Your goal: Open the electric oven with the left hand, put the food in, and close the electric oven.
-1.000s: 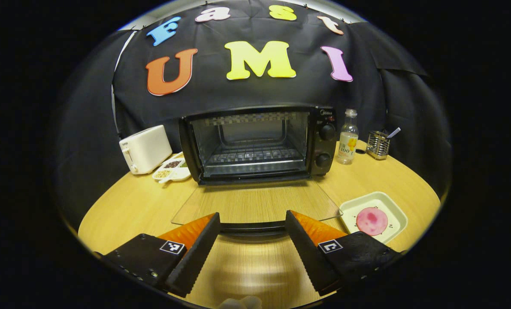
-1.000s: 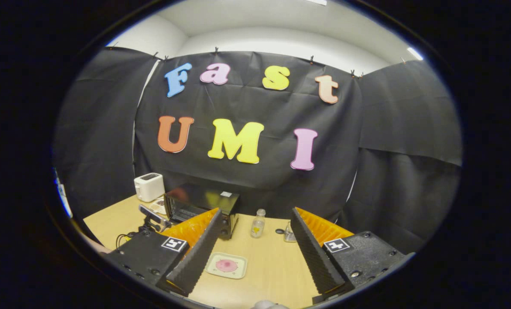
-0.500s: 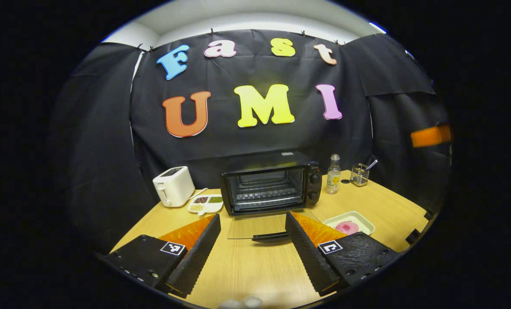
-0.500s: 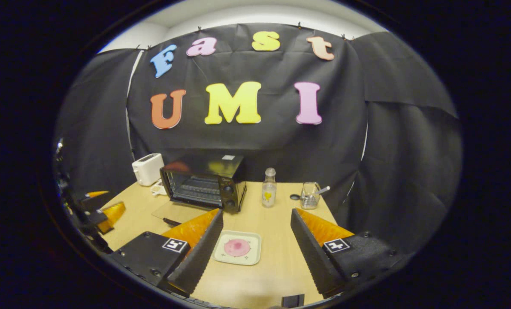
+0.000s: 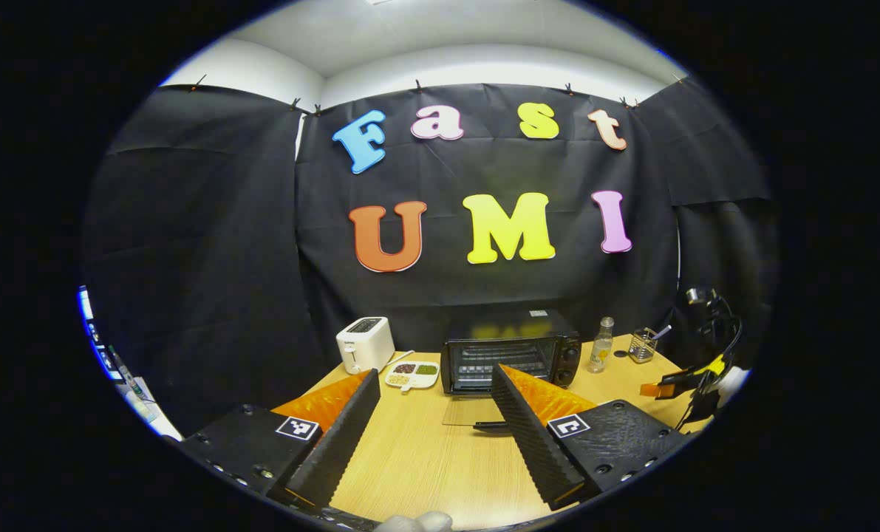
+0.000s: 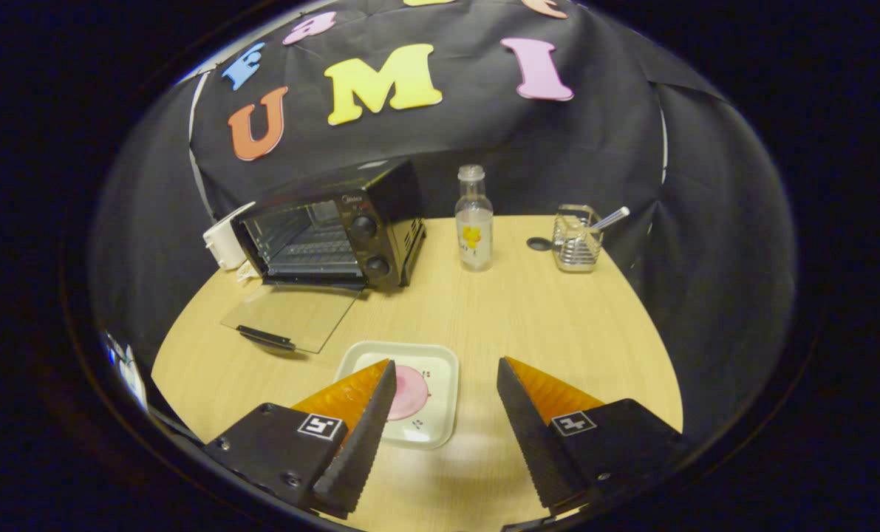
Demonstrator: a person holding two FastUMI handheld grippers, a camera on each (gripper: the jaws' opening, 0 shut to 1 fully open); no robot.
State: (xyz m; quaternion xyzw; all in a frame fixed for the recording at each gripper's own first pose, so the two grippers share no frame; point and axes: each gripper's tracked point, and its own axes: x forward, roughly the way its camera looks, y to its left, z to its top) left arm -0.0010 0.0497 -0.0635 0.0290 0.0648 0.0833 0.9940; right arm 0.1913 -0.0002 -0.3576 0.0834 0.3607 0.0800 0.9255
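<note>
Pink round food slice (image 6: 408, 392) on the white square tray (image 6: 440, 357) looks soft, slippery; I'd pinch the tray's rim near the black oven (image 6: 330, 230), right hand-held gripper (image 6: 445, 375) spread wide.

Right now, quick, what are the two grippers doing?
Left gripper: jaws open, holding nothing.
Right gripper: jaws open, empty, above the food tray.

Left tool (image 5: 434, 403), black textured housing, square coded tags, screws, serrated wedge fingers; right tool (image 6: 445, 384) alike
</note>
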